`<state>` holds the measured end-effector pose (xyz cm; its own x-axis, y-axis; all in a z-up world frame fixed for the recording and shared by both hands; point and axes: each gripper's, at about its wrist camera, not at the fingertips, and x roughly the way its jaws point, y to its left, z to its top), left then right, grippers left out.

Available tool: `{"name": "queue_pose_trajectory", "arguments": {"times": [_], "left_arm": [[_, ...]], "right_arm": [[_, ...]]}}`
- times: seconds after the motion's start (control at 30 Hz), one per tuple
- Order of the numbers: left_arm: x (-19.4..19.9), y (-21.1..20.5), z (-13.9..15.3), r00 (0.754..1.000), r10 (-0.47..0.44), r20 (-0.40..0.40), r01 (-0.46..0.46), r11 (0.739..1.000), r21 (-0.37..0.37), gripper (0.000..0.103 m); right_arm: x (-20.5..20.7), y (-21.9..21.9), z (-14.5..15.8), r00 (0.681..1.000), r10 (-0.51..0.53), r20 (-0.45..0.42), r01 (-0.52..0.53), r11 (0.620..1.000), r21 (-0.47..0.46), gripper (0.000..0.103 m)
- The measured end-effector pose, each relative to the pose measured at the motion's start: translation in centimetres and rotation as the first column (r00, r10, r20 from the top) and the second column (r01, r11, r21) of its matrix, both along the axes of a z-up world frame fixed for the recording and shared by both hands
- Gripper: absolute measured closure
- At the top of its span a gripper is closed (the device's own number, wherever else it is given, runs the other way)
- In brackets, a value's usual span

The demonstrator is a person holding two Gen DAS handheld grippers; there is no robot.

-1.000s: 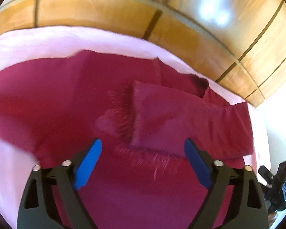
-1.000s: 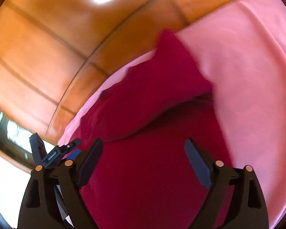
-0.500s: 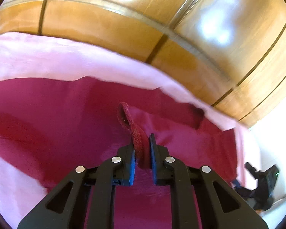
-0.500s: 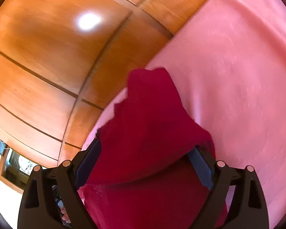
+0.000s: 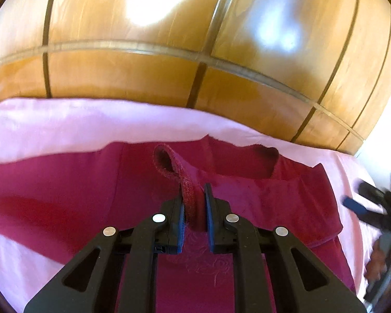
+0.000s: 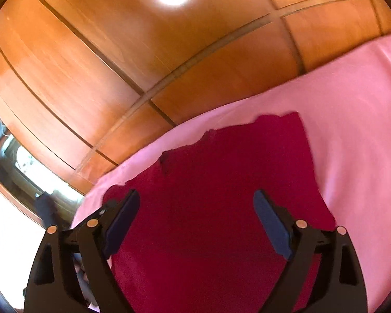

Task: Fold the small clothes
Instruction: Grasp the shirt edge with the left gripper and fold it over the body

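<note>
A dark red garment [image 5: 65, 182] lies spread on a pink sheet [image 5: 65, 125]. My left gripper [image 5: 193, 190] is shut on a raised strip of its edge [image 5: 169, 161], which loops up from the cloth just beyond the pads. In the right wrist view the same garment [image 6: 234, 156] fills the lower middle. My right gripper [image 6: 196, 195] hovers over it with its jaws wide and closing slightly. Cloth shows below the gap between them, and neither pad presses on it. The right gripper [image 5: 365, 203] also appears blurred at the right edge of the left wrist view.
Glossy wooden wardrobe panels [image 5: 143, 78] rise right behind the bed's far edge. The pink sheet [image 6: 352, 104] extends to the right of the garment. A bright window area [image 6: 18, 161] sits at the far left of the right wrist view.
My left gripper went from wide open to shut on the garment's edge and has lifted it. My right gripper swept sideways over the garment and stayed open.
</note>
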<state>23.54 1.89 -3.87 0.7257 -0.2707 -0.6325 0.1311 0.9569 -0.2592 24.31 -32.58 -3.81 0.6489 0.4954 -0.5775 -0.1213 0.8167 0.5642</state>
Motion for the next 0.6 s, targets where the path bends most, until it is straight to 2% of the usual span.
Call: {"name": "queue_pose_trajectory", "arguments": {"times": [0.07, 0.13, 0.17, 0.2, 0.23, 0.27, 0.37, 0.43, 0.47, 0.5, 0.53, 0.6], "left_arm": [[-0.1, 0.3, -0.2, 1.0, 0.016, 0.004, -0.016, 1.0, 0.015, 0.091], [0.5, 1.1, -1.6, 0.997, 0.06, -0.044, -0.059, 0.998, 0.026, 0.091], [0.7, 1.5, -2.3, 0.995, 0.076, -0.069, -0.073, 0.997, 0.038, 0.091], [1.3, 1.6, -3.8, 0.989, 0.092, -0.111, -0.085, 0.994, 0.064, 0.095], [1.7, 1.6, -4.9, 0.983, 0.114, -0.143, -0.1, 0.99, 0.102, 0.099], [2.2, 1.6, -6.4, 0.976, 0.116, -0.184, -0.094, 0.988, 0.121, 0.099], [1.7, 1.5, -6.5, 0.98, 0.121, -0.16, -0.103, 0.988, 0.117, 0.097], [1.4, 1.8, -6.1, 0.977, 0.127, -0.17, -0.111, 0.989, 0.1, 0.087], [1.4, 1.8, -6.0, 0.977, 0.127, -0.172, -0.113, 0.99, 0.087, 0.07], [1.0, 2.1, -5.8, 0.976, 0.131, -0.174, -0.121, 0.99, 0.066, 0.048], [0.5, 2.4, -5.6, 0.976, 0.141, -0.169, -0.135, 0.99, 0.048, 0.04], [-0.8, 3.4, -4.7, 0.973, 0.172, -0.155, -0.172, 0.985, 0.01, 0.037]], "right_arm": [[2.6, 0.5, -0.8, 0.996, -0.084, -0.002, 0.082, 0.984, -0.156, 0.017], [3.8, 0.2, -2.0, 0.986, -0.16, -0.043, 0.146, 0.962, -0.23, 0.017], [4.8, -0.4, -3.8, 0.974, -0.206, -0.094, 0.175, 0.949, -0.261, 0.017], [5.1, -0.8, -5.0, 0.969, -0.225, -0.103, 0.189, 0.941, -0.28, 0.017], [4.9, -0.9, -5.6, 0.969, -0.238, -0.067, 0.205, 0.925, -0.319, 0.017], [4.6, -0.5, -5.8, 0.973, -0.228, -0.037, 0.202, 0.916, -0.346, 0.015], [4.1, 0.1, -5.2, 0.975, -0.221, -0.03, 0.192, 0.903, -0.385, 0.012], [3.5, 0.3, -4.6, 0.974, -0.225, -0.037, 0.191, 0.894, -0.406, 0.012], [3.1, 0.6, -4.0, 0.973, -0.227, -0.035, 0.193, 0.892, -0.409, 0.011], [2.2, 0.7, -3.3, 0.973, -0.229, -0.025, 0.201, 0.896, -0.397, 0.008], [1.0, 0.8, -2.5, 0.973, -0.229, -0.009, 0.21, 0.904, -0.372, 0.005], [-1.1, 1.3, -1.7, 0.975, -0.221, 0.005, 0.208, 0.913, -0.351, 0.003]]}}
